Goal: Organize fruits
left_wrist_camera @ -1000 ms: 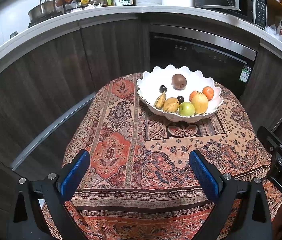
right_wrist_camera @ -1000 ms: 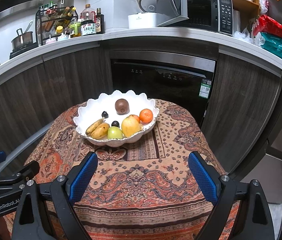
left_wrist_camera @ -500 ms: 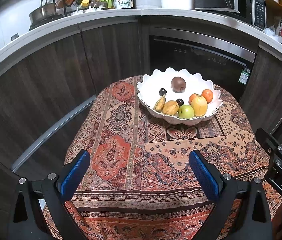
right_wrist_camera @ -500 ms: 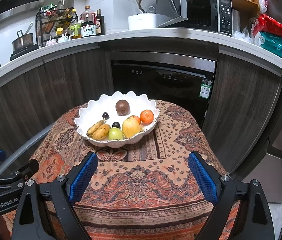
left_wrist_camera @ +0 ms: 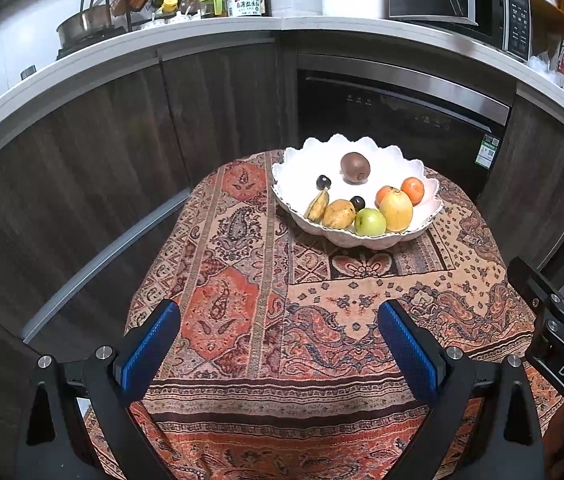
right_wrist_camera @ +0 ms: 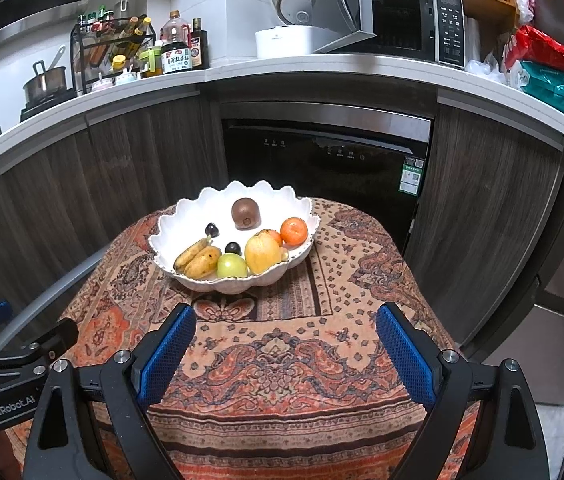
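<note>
A white scalloped bowl [left_wrist_camera: 422, 172] [right_wrist_camera: 177, 216] stands at the far side of a small table covered with a patterned cloth [left_wrist_camera: 241, 304] [right_wrist_camera: 282, 360]. In the bowl lie a brown kiwi [left_wrist_camera: 355, 166] [right_wrist_camera: 245, 212], two dark plums, a banana [left_wrist_camera: 318, 206], a mango [left_wrist_camera: 338, 214], a green apple [left_wrist_camera: 370, 222] [right_wrist_camera: 232, 266], a yellow apple [left_wrist_camera: 396, 211] [right_wrist_camera: 262, 253] and two oranges [right_wrist_camera: 294, 231]. My left gripper [left_wrist_camera: 277, 344] hovers open over the near cloth, nothing between its blue pads. My right gripper [right_wrist_camera: 286, 348] is open too, well short of the bowl.
Dark wood cabinets and a black dishwasher [right_wrist_camera: 322, 160] curve behind the table. The counter above carries a pot [right_wrist_camera: 43, 84], a spice rack, bottles, a rice cooker [right_wrist_camera: 288, 36] and a microwave [right_wrist_camera: 410, 28]. Each gripper shows at the edge of the other's view.
In the left wrist view the bowl has slid slightly up and left in the picture; the right wrist view is almost the same. Both grippers stay open.
</note>
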Action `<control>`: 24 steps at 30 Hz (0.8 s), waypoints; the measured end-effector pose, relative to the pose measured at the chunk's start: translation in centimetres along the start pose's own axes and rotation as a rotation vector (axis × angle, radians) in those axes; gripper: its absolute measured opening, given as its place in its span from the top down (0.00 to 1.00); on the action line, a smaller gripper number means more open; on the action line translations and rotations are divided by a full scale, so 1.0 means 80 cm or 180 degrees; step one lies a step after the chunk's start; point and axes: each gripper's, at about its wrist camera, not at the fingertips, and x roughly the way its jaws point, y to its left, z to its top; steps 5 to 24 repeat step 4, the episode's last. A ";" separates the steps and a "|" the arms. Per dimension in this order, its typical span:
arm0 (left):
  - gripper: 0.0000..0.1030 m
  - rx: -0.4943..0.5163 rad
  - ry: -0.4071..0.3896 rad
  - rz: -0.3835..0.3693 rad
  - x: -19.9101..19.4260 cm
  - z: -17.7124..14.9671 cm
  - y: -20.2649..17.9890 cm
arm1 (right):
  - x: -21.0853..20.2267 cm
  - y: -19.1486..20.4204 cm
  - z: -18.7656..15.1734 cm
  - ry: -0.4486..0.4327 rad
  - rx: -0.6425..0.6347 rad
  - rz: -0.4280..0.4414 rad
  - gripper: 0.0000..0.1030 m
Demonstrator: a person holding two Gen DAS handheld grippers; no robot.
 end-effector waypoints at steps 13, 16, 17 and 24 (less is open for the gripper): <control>0.02 0.0002 0.0007 0.0013 0.002 0.000 0.001 | 0.002 0.001 -0.002 0.0013 0.0005 0.0002 0.10; 0.02 0.0002 0.0007 0.0013 0.002 0.000 0.001 | 0.002 0.001 -0.002 0.0013 0.0005 0.0002 0.10; 0.02 0.0002 0.0007 0.0013 0.002 0.000 0.001 | 0.002 0.001 -0.002 0.0013 0.0005 0.0002 0.10; 0.02 0.0002 0.0007 0.0013 0.002 0.000 0.001 | 0.002 0.001 -0.002 0.0013 0.0005 0.0002 0.10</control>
